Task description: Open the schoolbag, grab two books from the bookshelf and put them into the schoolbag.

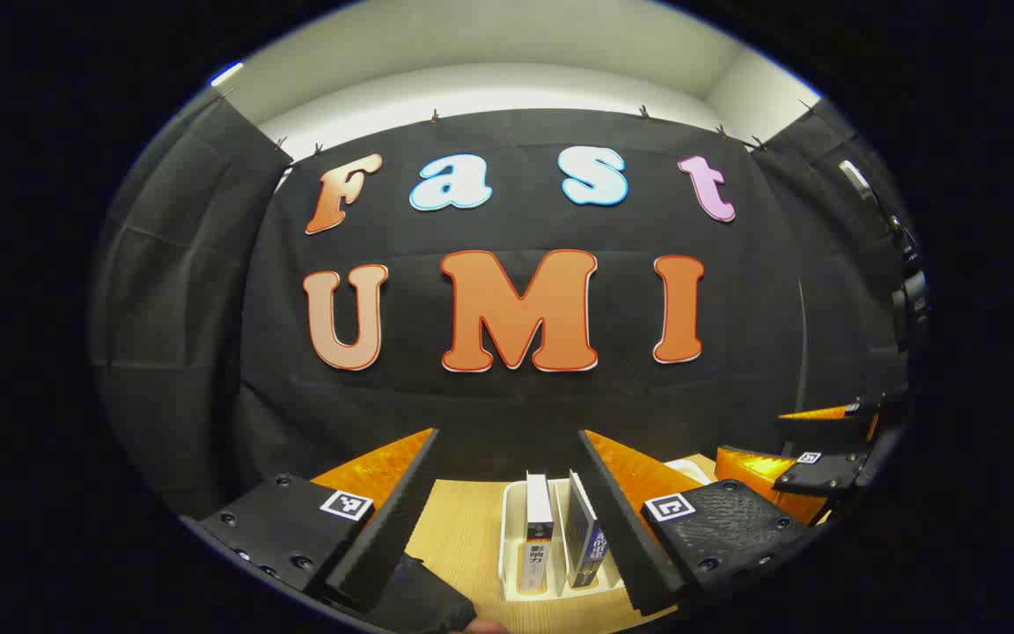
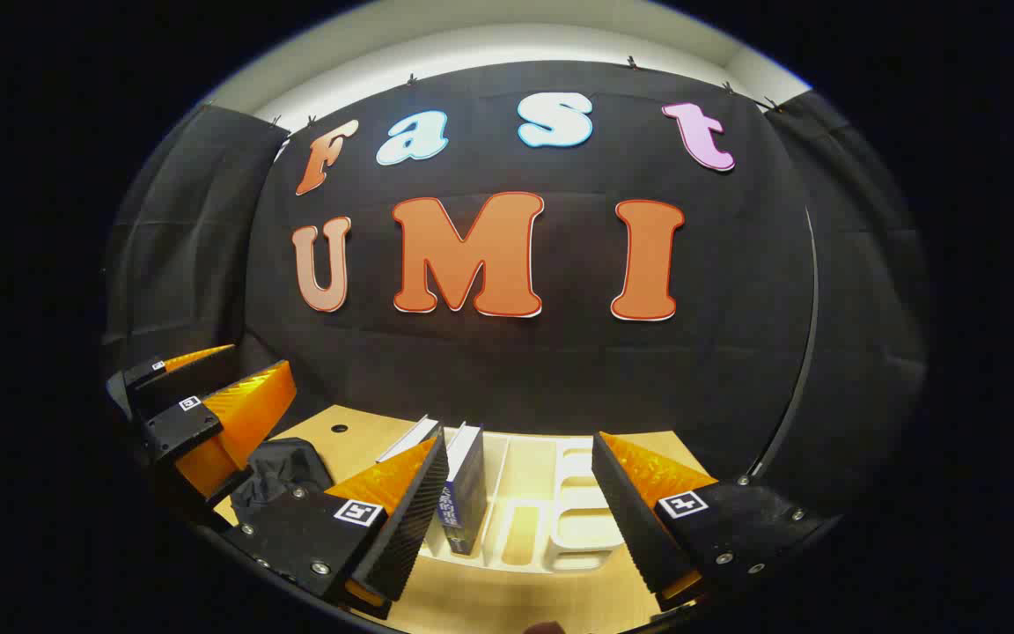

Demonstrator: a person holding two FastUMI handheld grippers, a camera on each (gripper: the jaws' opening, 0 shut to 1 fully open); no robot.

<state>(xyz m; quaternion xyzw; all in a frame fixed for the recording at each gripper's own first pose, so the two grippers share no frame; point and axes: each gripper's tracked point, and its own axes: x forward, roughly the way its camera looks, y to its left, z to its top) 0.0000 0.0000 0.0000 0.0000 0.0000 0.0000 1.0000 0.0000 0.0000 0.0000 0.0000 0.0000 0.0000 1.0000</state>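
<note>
Across the pale wooden table [image 1: 463, 537], in front of the black cloth wall [image 2: 516, 370], sits a white bookshelf [image 2: 551, 519] with two books [image 1: 539, 537] upright in its slots. Both the left gripper [image 1: 507, 519] and the right gripper [image 2: 516, 511] hover above it, jaws spread wide, holding nothing. A dark schoolbag [image 2: 282, 471] lies left of the rack, partly hidden by the fingers, so whether it is open is hard to make out
</note>
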